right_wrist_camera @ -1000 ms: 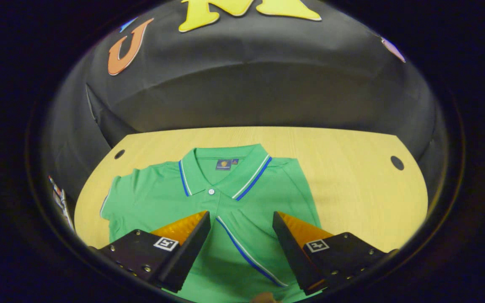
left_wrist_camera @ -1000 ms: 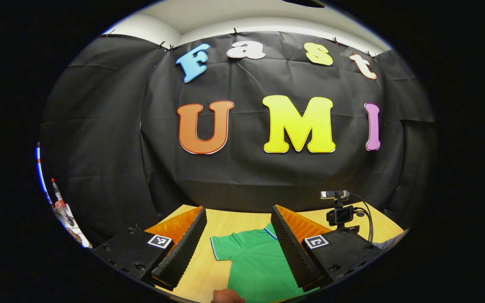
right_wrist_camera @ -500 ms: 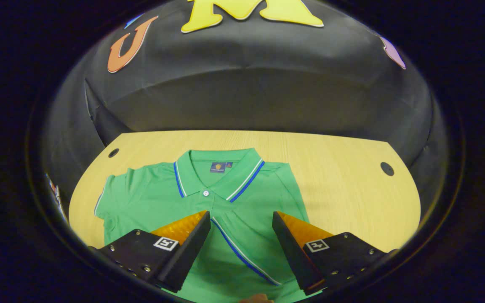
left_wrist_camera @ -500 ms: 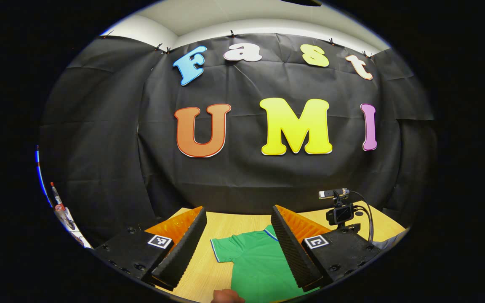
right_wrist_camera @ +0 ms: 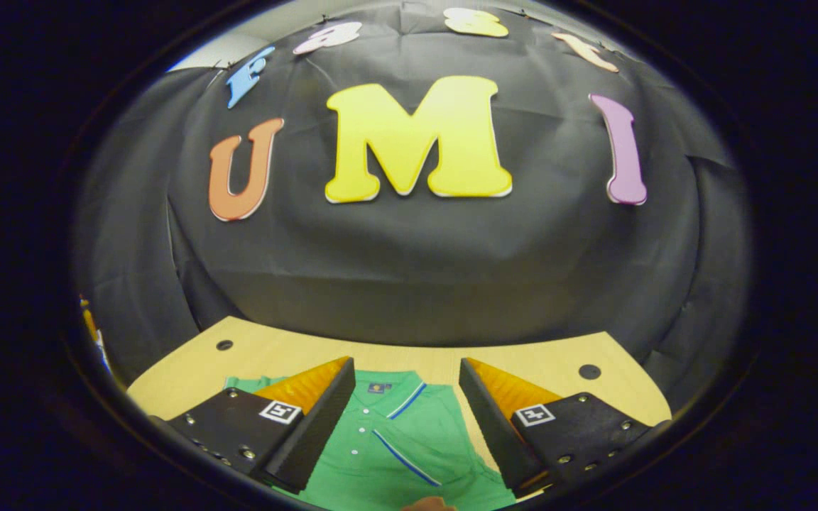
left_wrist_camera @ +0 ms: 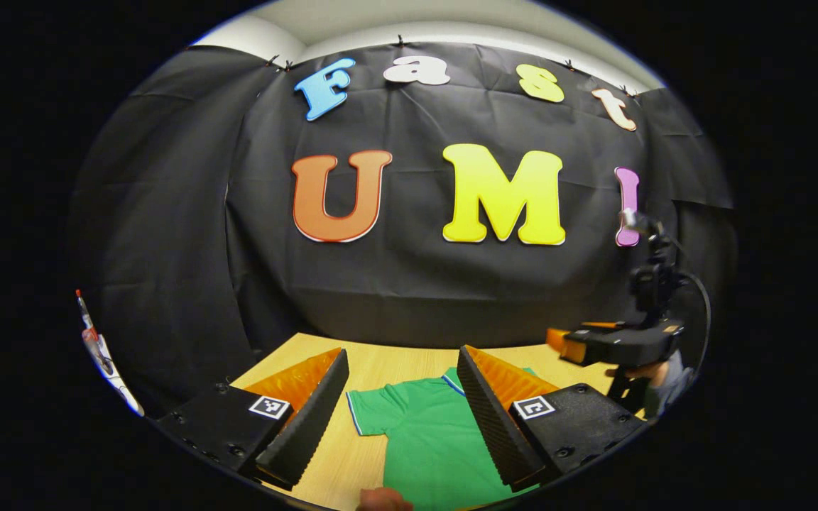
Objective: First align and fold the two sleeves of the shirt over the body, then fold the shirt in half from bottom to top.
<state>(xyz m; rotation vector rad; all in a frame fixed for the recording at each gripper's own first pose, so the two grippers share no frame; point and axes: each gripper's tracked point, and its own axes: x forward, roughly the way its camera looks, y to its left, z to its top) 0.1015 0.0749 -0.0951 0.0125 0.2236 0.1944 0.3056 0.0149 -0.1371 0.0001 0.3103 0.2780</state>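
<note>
A green polo shirt [right_wrist_camera: 395,443] with a blue-and-white striped collar lies flat on the light wooden table [right_wrist_camera: 522,365]. One striped sleeve edge [right_wrist_camera: 403,460] lies across the shirt's body. My right gripper [right_wrist_camera: 405,363] is open above the shirt's chest, holding nothing. In the left gripper view the shirt [left_wrist_camera: 423,440] spreads its other sleeve [left_wrist_camera: 370,413] out on the table. My left gripper [left_wrist_camera: 402,355] is open above it, with nothing between its fingers. The right gripper [left_wrist_camera: 615,344] hangs in the air at the right, held by a hand [left_wrist_camera: 654,372].
The black cloth wall [left_wrist_camera: 409,291] closes the table's far edge. Two small dark holes [right_wrist_camera: 224,345] [right_wrist_camera: 589,371] mark the table's back corners. A thin red-tipped object [left_wrist_camera: 89,333] stands at the far left. A thumb [left_wrist_camera: 380,500] shows at the bottom edge.
My right gripper has risen and tilted up away from the shirt, so the wall takes more of its view. In the left gripper view it has moved up and right. The left gripper barely moved.
</note>
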